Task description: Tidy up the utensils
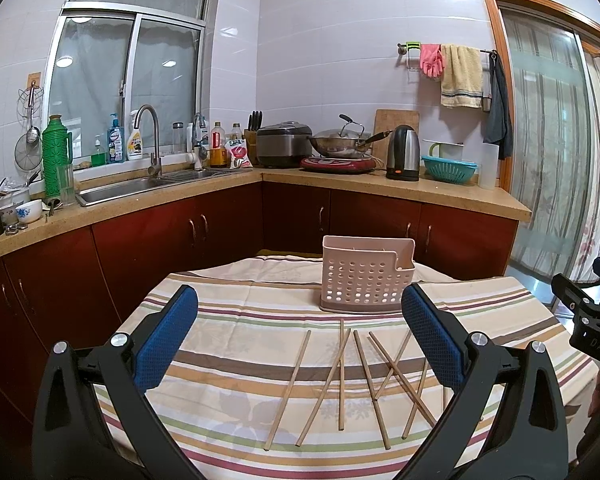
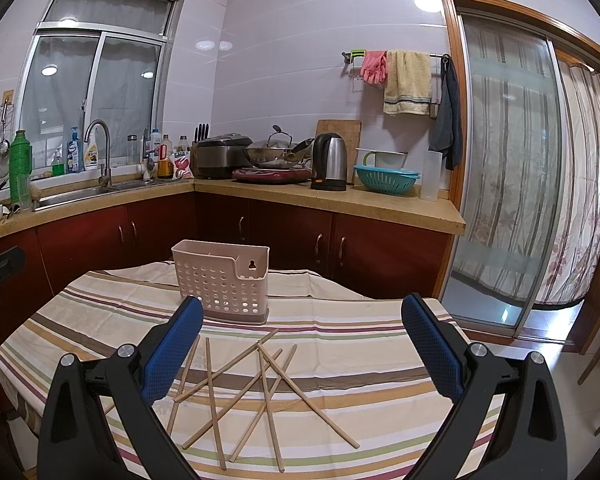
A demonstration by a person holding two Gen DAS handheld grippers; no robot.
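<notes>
Left gripper (image 1: pixel 300 332) and right gripper (image 2: pixel 302 342) hover above the table (image 2: pixel 360 360), fingers spread wide, holding nothing. Chopsticks (image 2: pixel 260 384) lie scattered on the cloth nearer than the holder (image 2: pixel 224 284), below and between each gripper's fingers.
</notes>
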